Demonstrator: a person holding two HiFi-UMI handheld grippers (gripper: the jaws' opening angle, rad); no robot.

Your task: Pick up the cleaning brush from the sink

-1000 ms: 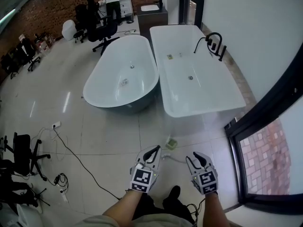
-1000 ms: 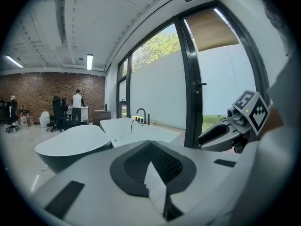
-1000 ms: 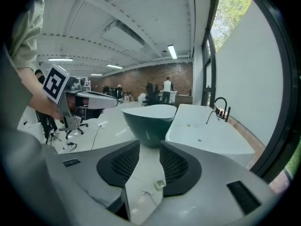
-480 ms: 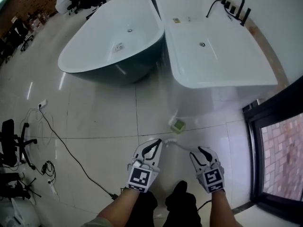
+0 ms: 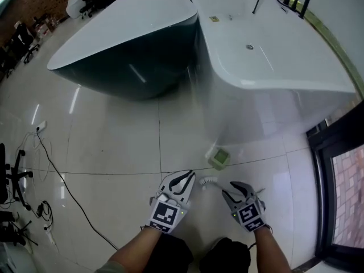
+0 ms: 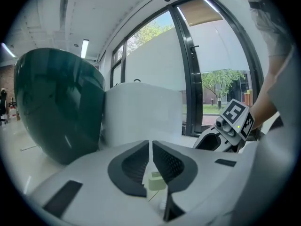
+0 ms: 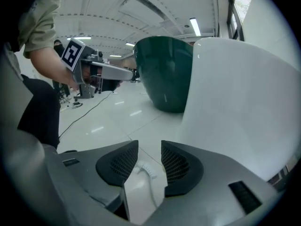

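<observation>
Right gripper view shows my right gripper [image 7: 149,147] open astride the cleaning brush [image 7: 141,173], lying on the near floor [image 7: 117,121] beside the white tub [image 7: 235,102]. I should drop lower, centre its handle, then close. My left gripper [image 6: 150,145] is closed, empty.

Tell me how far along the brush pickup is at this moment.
Done: nothing; the white brush lies on the floor tiles by the white tub, ungrasped. In hand: the right hand-held gripper is down low, jaws apart, lined up on the brush. Left: close on it and lift.
</observation>
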